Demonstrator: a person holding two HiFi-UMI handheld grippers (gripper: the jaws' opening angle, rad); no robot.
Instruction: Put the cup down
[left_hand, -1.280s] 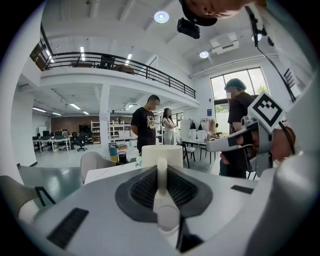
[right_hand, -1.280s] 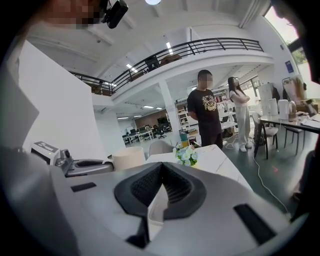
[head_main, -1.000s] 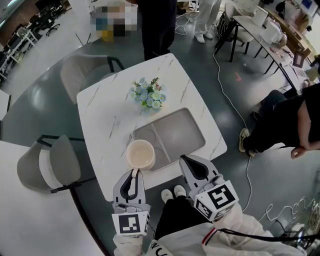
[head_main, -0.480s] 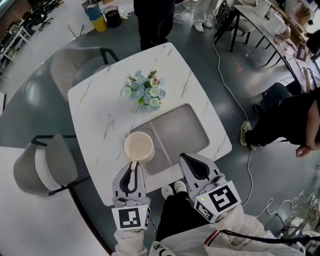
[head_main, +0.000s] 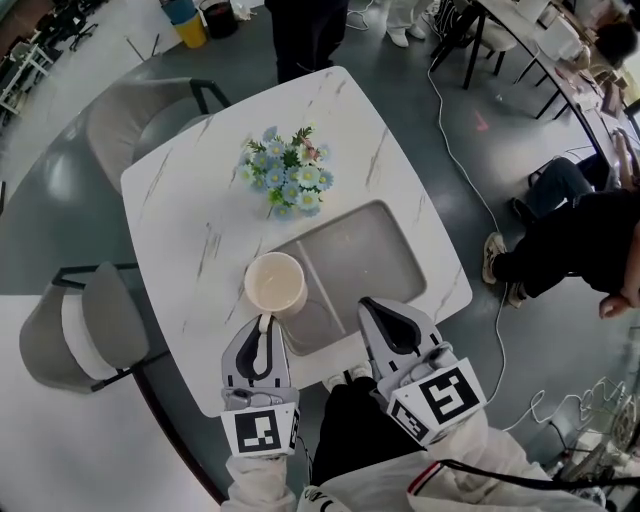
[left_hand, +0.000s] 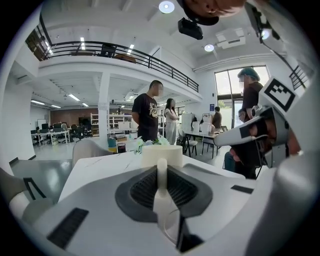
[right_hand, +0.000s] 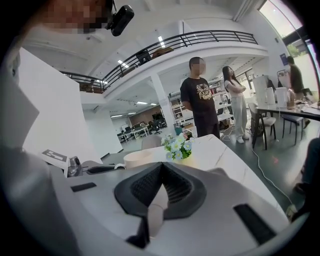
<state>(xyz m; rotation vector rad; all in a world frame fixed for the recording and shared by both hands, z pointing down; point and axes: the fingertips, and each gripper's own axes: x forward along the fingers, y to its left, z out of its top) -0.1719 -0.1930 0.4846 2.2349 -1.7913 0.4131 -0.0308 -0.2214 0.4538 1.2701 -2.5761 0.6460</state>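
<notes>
The cream cup (head_main: 275, 283) stands upright and empty, over the left front end of the grey two-part tray (head_main: 360, 250) on the white marble table (head_main: 190, 220). Its handle points back at me and sits between the jaws of my left gripper (head_main: 263, 325), which is shut on it. In the left gripper view the cup (left_hand: 161, 154) stands just past the jaw tips, and the handle runs down between the pads. Whether the cup rests on the tray or hangs just above it, I cannot tell. My right gripper (head_main: 385, 320) is shut and empty at the tray's front edge, right of the cup (right_hand: 137, 159).
A bunch of pale blue and white flowers (head_main: 285, 180) sits mid-table behind the tray. Grey chairs stand at the left (head_main: 85, 330) and far left corner (head_main: 140, 130). One person (head_main: 305, 30) stands beyond the table and another (head_main: 590, 230) sits at the right. A white cable (head_main: 470, 170) lies on the floor.
My left gripper has carried the cup a little farther over the table, toward the flowers. The right gripper has kept its place at the tray's front edge.
</notes>
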